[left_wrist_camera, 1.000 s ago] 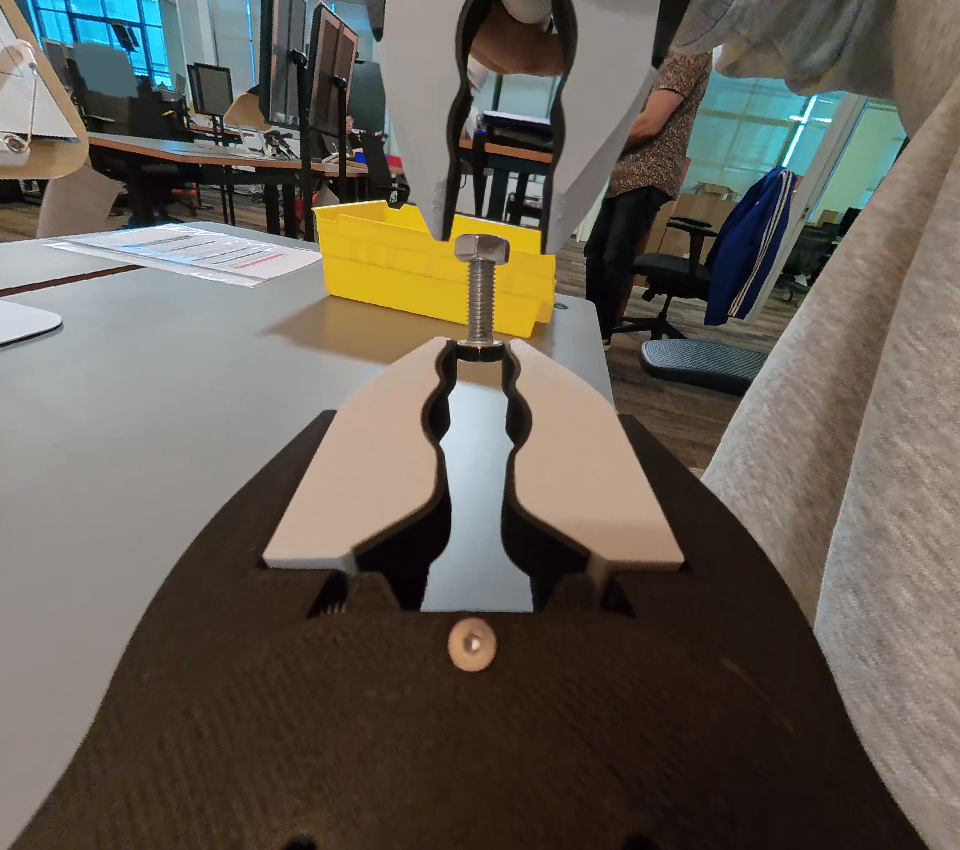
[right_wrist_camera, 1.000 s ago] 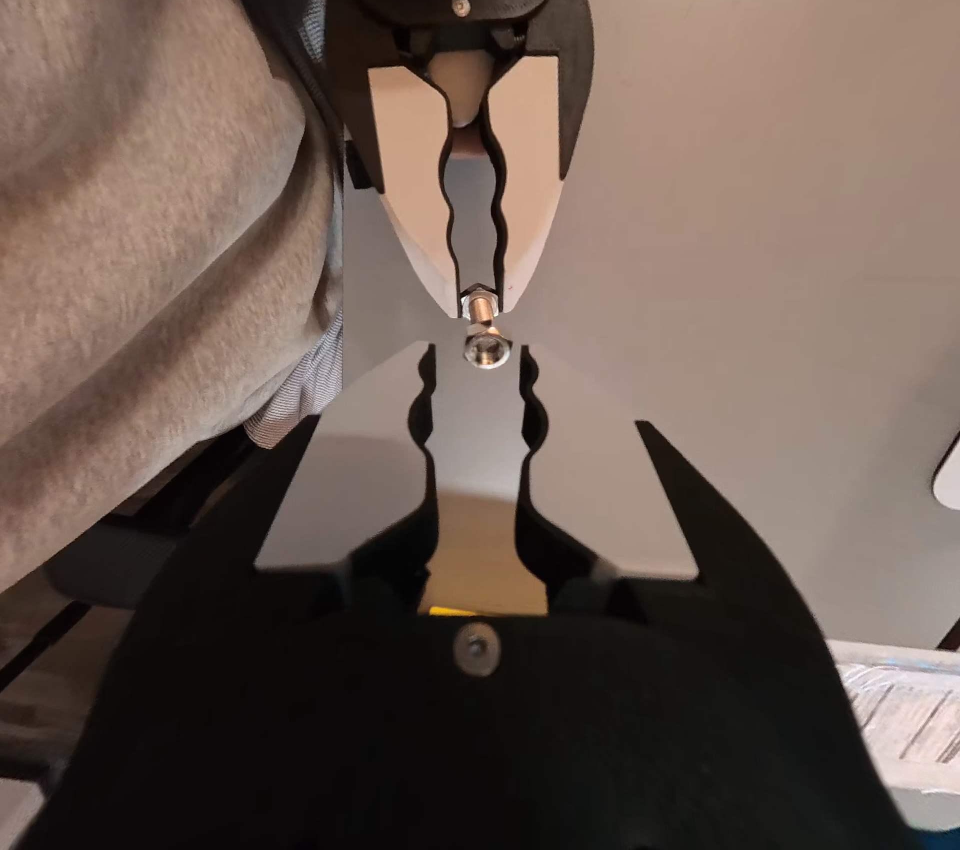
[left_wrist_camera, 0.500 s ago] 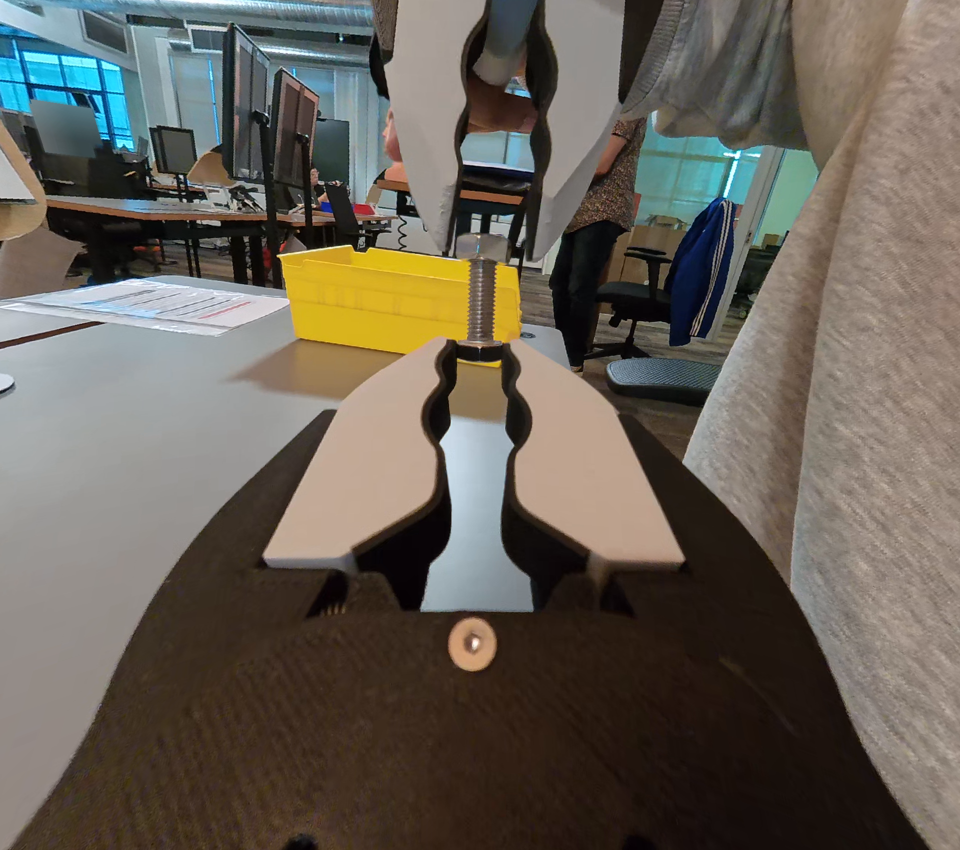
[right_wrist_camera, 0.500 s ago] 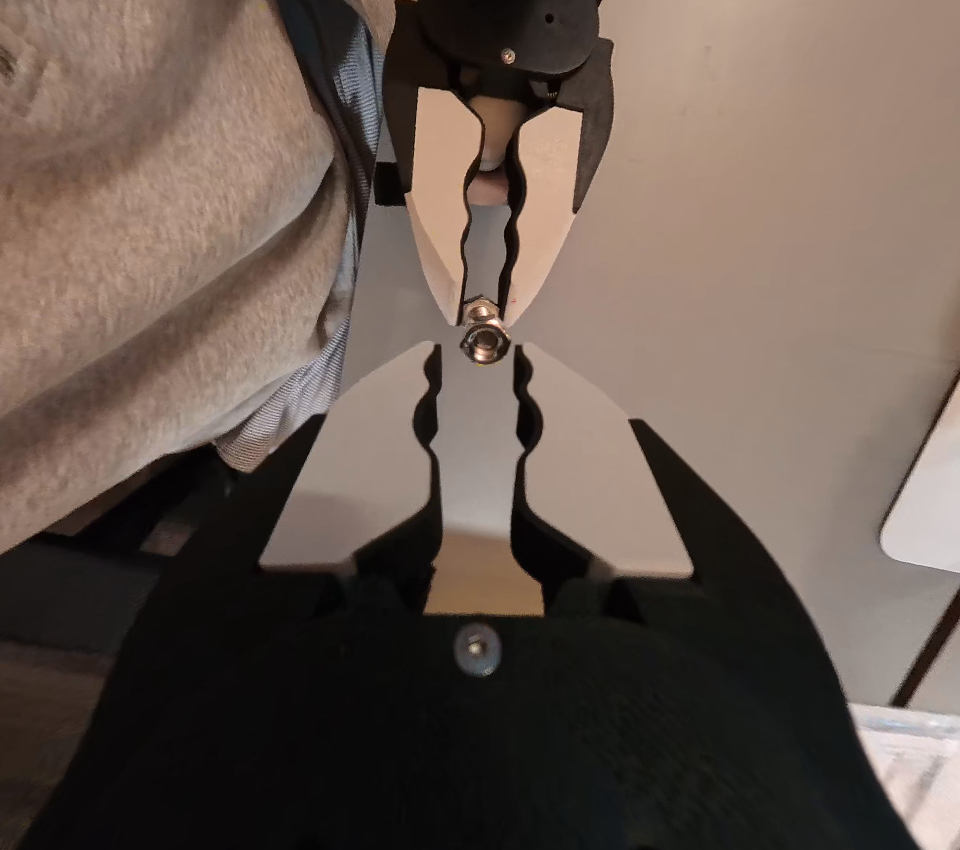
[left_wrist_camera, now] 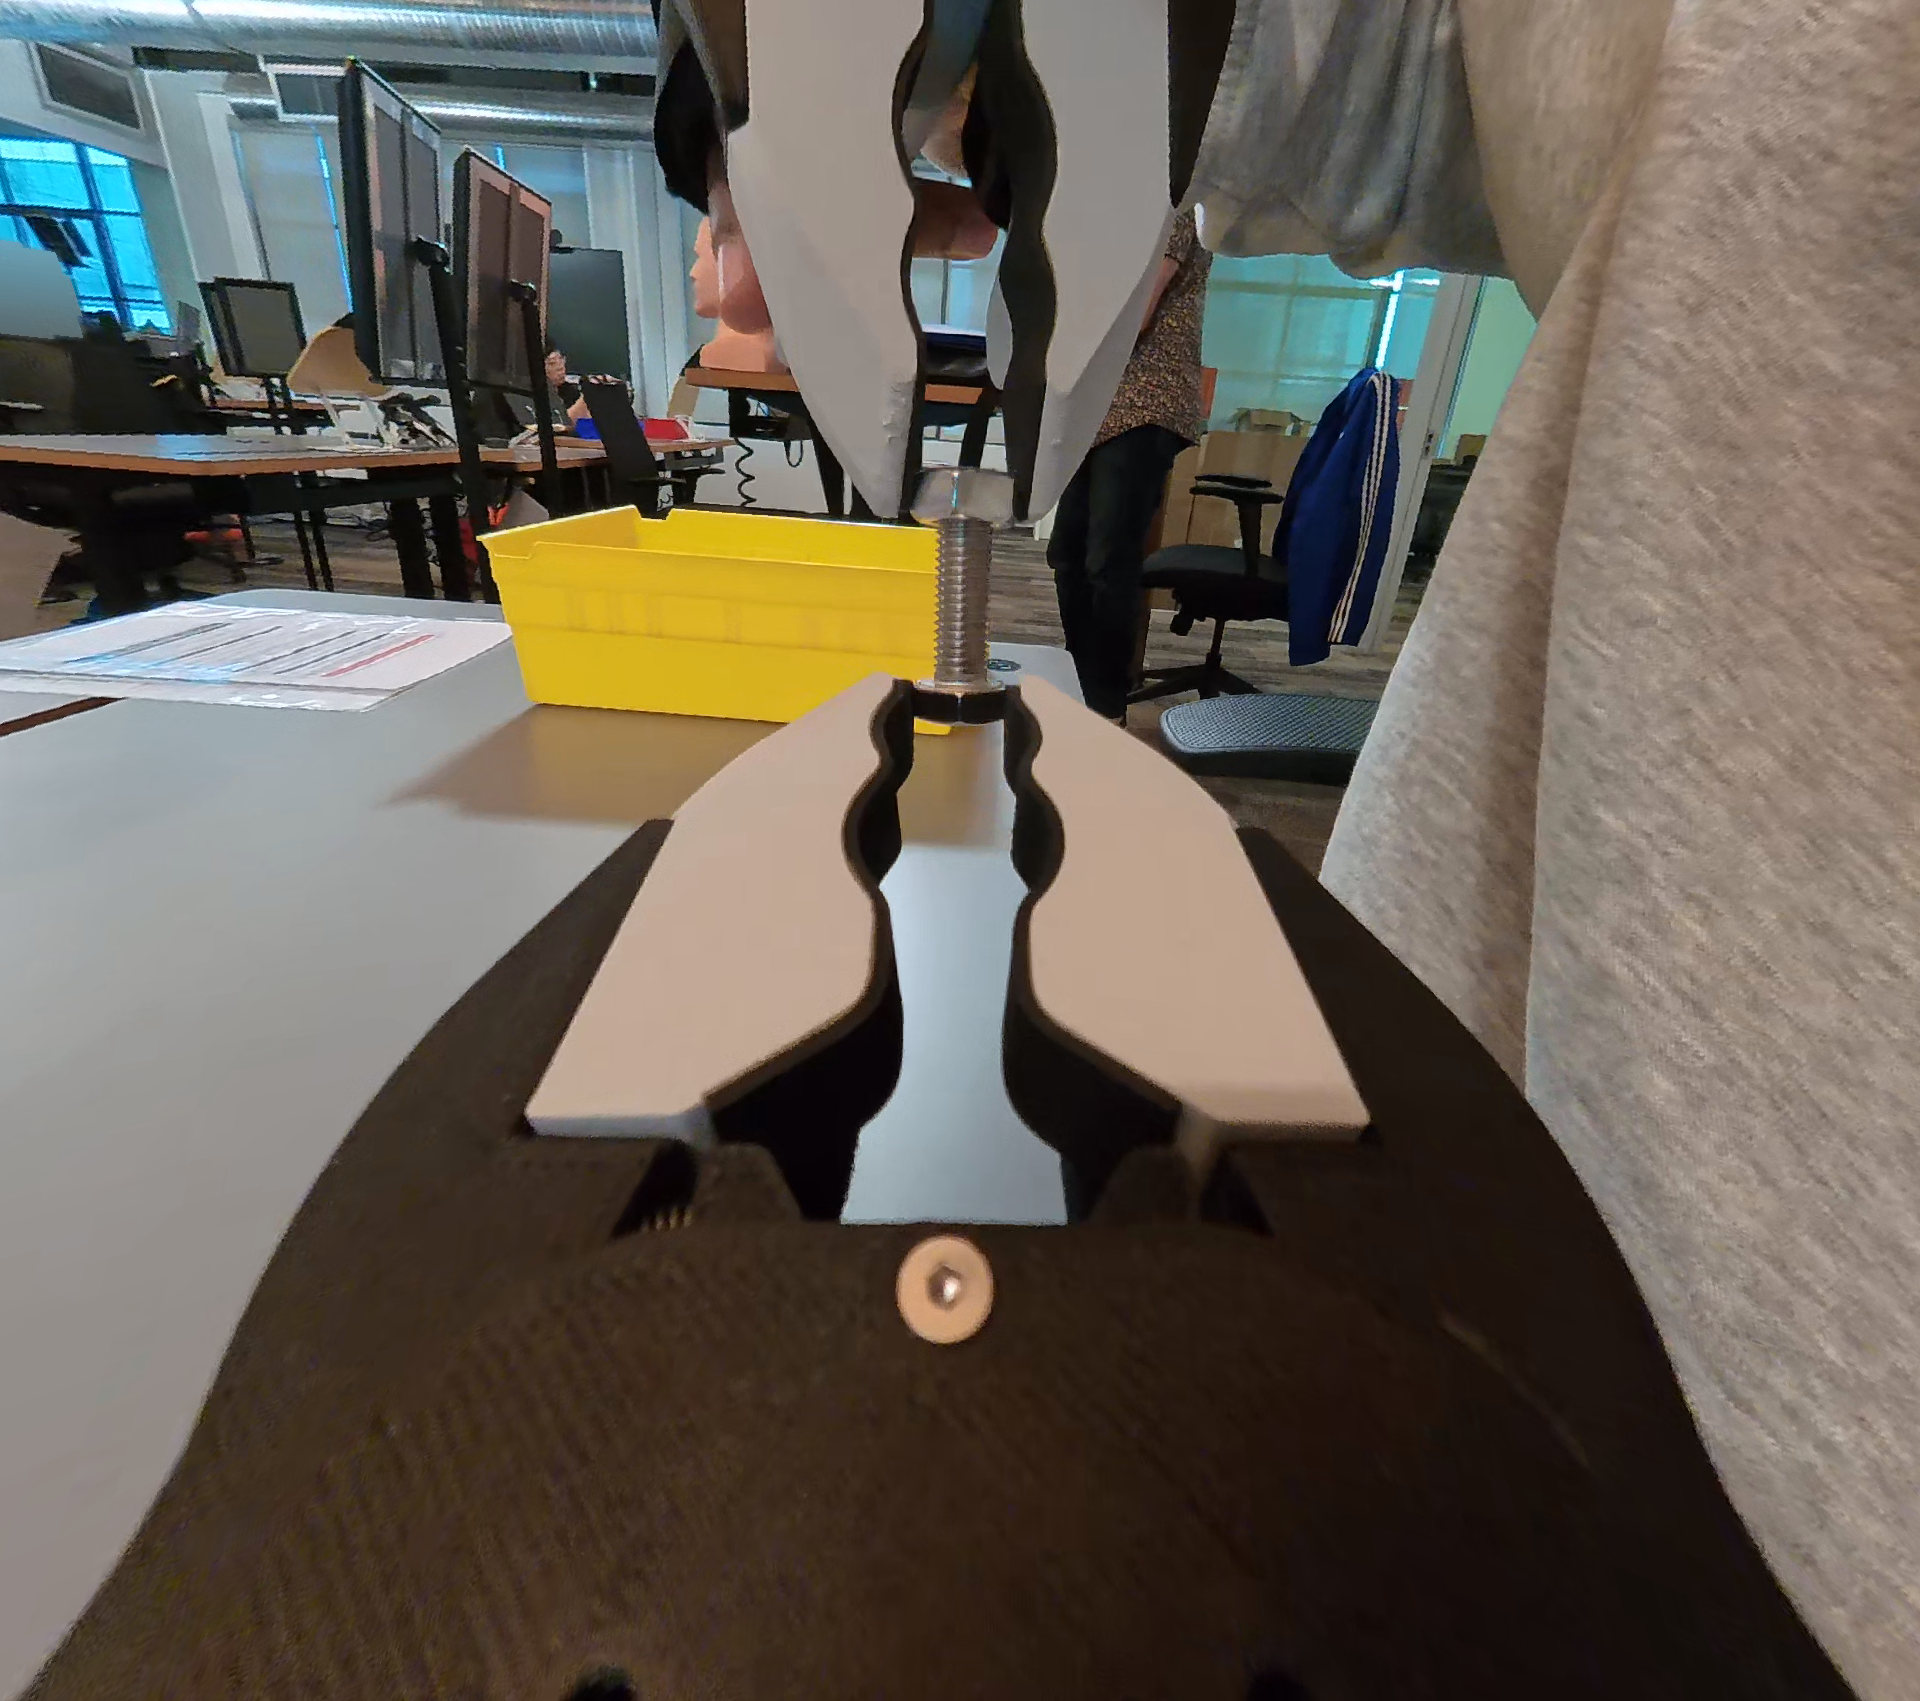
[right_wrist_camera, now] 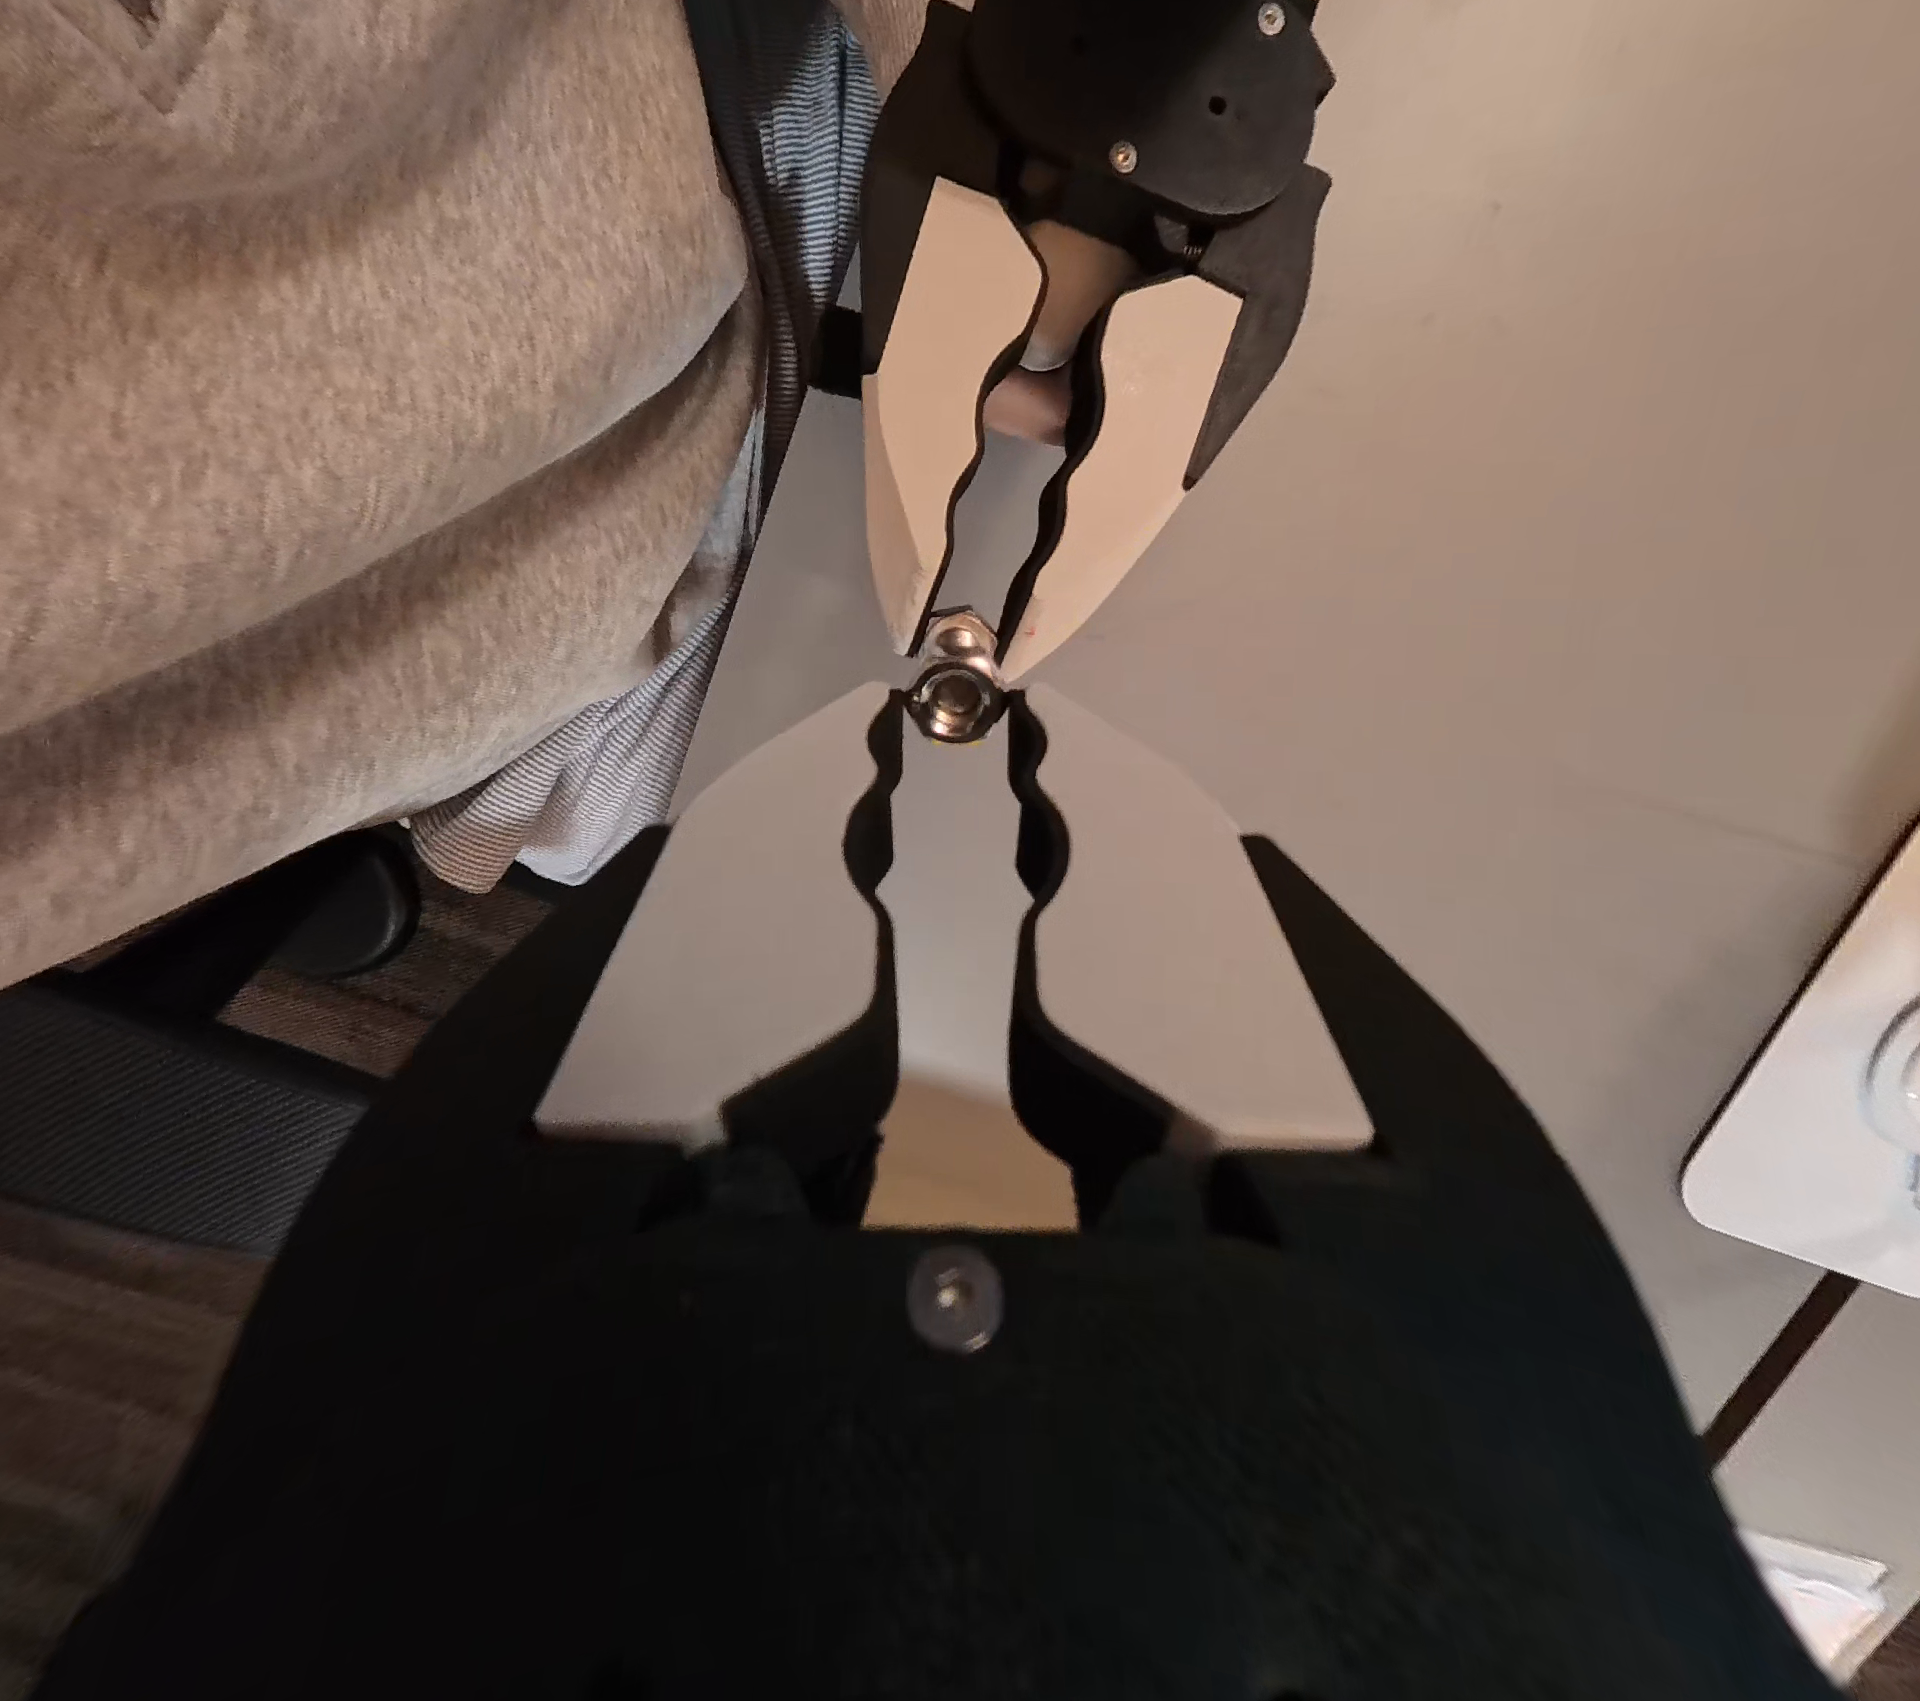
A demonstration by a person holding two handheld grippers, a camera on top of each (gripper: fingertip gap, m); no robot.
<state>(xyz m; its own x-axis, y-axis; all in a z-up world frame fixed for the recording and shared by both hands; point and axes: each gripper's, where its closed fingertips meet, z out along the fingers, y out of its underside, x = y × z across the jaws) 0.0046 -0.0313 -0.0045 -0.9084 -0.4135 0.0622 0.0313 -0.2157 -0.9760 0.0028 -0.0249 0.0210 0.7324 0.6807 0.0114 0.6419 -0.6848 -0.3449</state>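
In the left wrist view, my left gripper (left_wrist_camera: 956,695) is shut on a dark hex nut (left_wrist_camera: 956,704) at its fingertips. A silver bolt (left_wrist_camera: 961,591) stands upright out of the nut. My right gripper (left_wrist_camera: 961,500) points down from above, and its tips close on the bolt's hex head. In the right wrist view, my right gripper (right_wrist_camera: 951,701) holds the bolt head (right_wrist_camera: 948,708) end-on. The left gripper (right_wrist_camera: 961,635) comes in from the top, shut on the nut (right_wrist_camera: 956,641) just behind the head. Both are held above the grey table (left_wrist_camera: 260,872).
A yellow bin (left_wrist_camera: 717,612) stands on the table just beyond the bolt, with a paper sheet (left_wrist_camera: 249,649) to its left. A grey sweater sleeve (left_wrist_camera: 1714,716) fills the right side. A white flat object (right_wrist_camera: 1808,1080) lies at the right table edge. Desks, monitors, chairs and a standing person are behind. My two grippers' fingertips are within a few centimetres of each other.
My right gripper has come down over the bolt head and its tips have closed onto it. The left gripper keeps the nut and bolt; both views have shifted slightly.
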